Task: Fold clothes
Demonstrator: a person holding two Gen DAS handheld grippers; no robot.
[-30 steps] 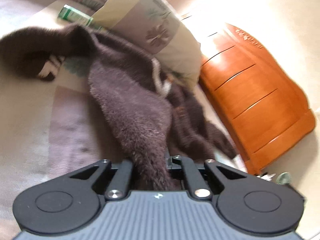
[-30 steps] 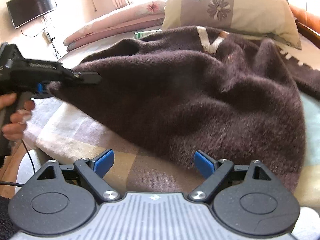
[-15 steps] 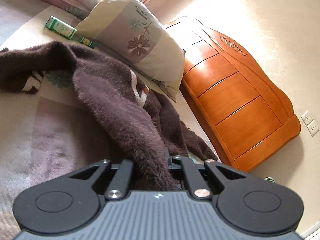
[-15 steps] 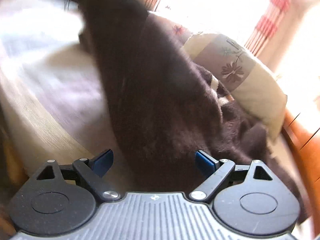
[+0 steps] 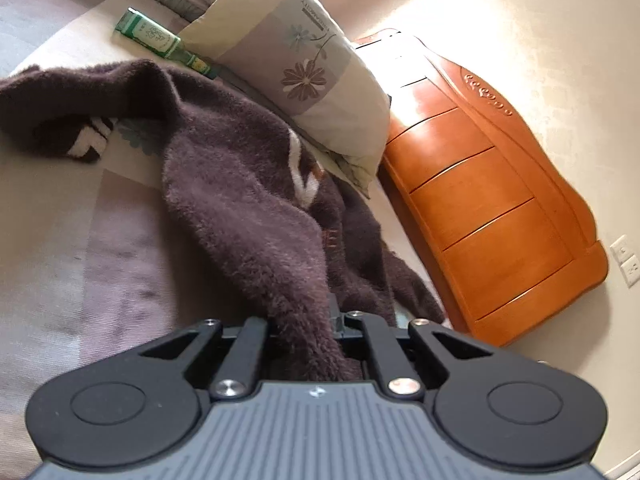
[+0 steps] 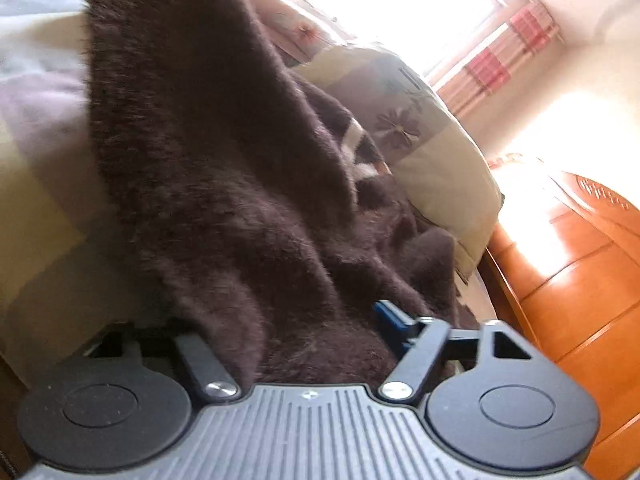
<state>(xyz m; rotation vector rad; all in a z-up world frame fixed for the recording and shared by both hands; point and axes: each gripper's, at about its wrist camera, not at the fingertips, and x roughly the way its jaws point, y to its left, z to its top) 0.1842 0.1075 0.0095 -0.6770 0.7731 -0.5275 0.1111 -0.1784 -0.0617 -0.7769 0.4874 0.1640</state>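
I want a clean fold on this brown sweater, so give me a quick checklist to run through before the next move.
1. Left gripper clamped on the brown sweater: ok.
2. Right gripper gripping the sweater: cannot tell; its jaws have just been closing with fabric between them, one side hidden.
3. Sweater spread flat on the bed: not ok, bunched and partly lifted.
4. Sleeve with the striped cuff straightened: not ok, lies curled aside.
5. Green bottle clear of the sweater: cannot tell, very close.

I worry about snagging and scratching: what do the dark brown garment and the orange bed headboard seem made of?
Dark brown fuzzy garment: apparently a soft brushed knit or fleece; loose fibres stand up along its edges, so it may snag. Orange headboard: looks like varnished wood, with faint grain, grooved panels and a glossy sheen in sunlight.
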